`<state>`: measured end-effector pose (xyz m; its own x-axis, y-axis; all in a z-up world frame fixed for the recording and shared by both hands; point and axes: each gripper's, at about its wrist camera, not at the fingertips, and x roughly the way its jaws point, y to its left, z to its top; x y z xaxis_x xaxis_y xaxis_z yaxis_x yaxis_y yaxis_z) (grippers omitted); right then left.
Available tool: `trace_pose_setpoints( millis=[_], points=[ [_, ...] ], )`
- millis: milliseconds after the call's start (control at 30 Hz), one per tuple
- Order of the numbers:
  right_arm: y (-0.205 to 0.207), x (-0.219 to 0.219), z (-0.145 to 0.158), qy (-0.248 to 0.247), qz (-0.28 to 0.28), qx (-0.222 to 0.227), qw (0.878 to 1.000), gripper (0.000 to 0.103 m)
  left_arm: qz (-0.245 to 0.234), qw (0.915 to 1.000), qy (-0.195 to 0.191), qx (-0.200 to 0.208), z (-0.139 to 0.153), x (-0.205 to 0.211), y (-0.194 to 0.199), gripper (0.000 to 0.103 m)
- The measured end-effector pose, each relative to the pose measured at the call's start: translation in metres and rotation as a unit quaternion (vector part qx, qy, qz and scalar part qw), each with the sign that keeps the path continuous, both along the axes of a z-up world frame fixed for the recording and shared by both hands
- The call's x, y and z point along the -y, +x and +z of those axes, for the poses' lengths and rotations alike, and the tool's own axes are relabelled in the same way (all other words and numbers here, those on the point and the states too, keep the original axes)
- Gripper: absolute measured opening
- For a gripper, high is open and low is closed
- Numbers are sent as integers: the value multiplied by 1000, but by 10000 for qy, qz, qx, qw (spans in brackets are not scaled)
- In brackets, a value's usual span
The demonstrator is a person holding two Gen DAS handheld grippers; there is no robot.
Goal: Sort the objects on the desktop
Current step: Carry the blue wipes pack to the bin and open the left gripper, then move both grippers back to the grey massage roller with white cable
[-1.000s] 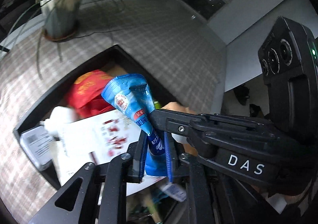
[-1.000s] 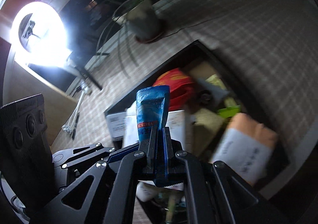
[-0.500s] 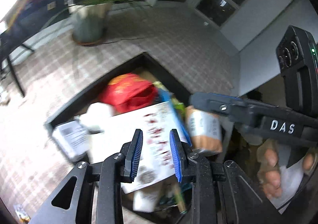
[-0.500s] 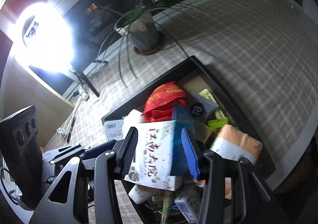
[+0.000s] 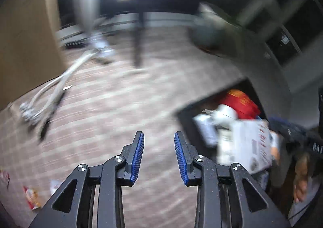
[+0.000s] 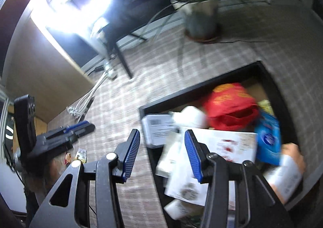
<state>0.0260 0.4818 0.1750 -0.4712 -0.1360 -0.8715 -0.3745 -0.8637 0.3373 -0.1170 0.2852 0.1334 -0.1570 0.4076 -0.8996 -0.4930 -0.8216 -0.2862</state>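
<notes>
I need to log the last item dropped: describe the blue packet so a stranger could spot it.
Find the black bin on the checked tablecloth. At its right end, below the red pouch, lies the blue packet, the only blue thing there.

Matt black gear over woven check cloth, glossy packets in a dark tray

The plaid tablecloth (image 6: 125,106) looks like rough woven fabric; both grippers' fingers (image 5: 182,154) are matt black plastic with ribbed blue pads and bright metal screws. In the matt black tray (image 6: 193,92) by the table's edge lie a glossy blue foil packet (image 6: 269,139), a shiny red bag (image 6: 230,104) and a smooth white printed cardboard box (image 6: 228,143).
</notes>
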Motion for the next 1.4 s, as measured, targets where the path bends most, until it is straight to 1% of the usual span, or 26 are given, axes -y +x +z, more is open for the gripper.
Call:
trace_pose_setpoints(
  millis=[100,200,300,367,433,567,700,900,1000,1100,1233,1333,1400],
  points=[
    [-24,23,-7,-39,262,36,9996,45,540,9984,-181,-5,-7,44,-29,30],
    [-45,43,-14,-52,484,67,9988,45,1018,9939,-422,-36,-12,84,-56,32],
    [-62,60,-20,-86,646,105,9978,45,1496,9873,-520,96,-22,123,-85,33],
    [-74,72,-26,-119,764,145,9969,45,1829,9812,-583,212,-33,145,-103,33],
    [-82,80,-30,-135,846,179,9962,45,2072,9757,-614,349,-45,160,-118,33],
    [-97,93,-41,-185,939,282,9950,45,2318,9696,-591,517,-65,172,-136,33],
    [-107,99,-49,-266,936,353,9946,45,2427,9657,-697,605,-80,172,-148,33],
    [-118,107,-55,-337,899,409,9945,45,2428,9637,-939,585,-98,165,-158,33],
    [-124,109,-60,-426,852,428,9945,45,2416,9627,-1000,699,-108,165,-160,29],
    [-131,114,-64,-533,815,449,9942,45,2341,9651,-950,688,-112,166,-156,29],
    [-147,123,-75,-626,804,492,9936,45,2172,9691,-989,620,-111,164,-144,24],
    [-162,132,-85,-611,853,529,9931,45,2115,9705,-893,731,-112,166,-128,23],
    [-171,139,-90,-642,880,535,9926,45,2065,9718,-876,726,-113,167,-117,23]
  ],
)
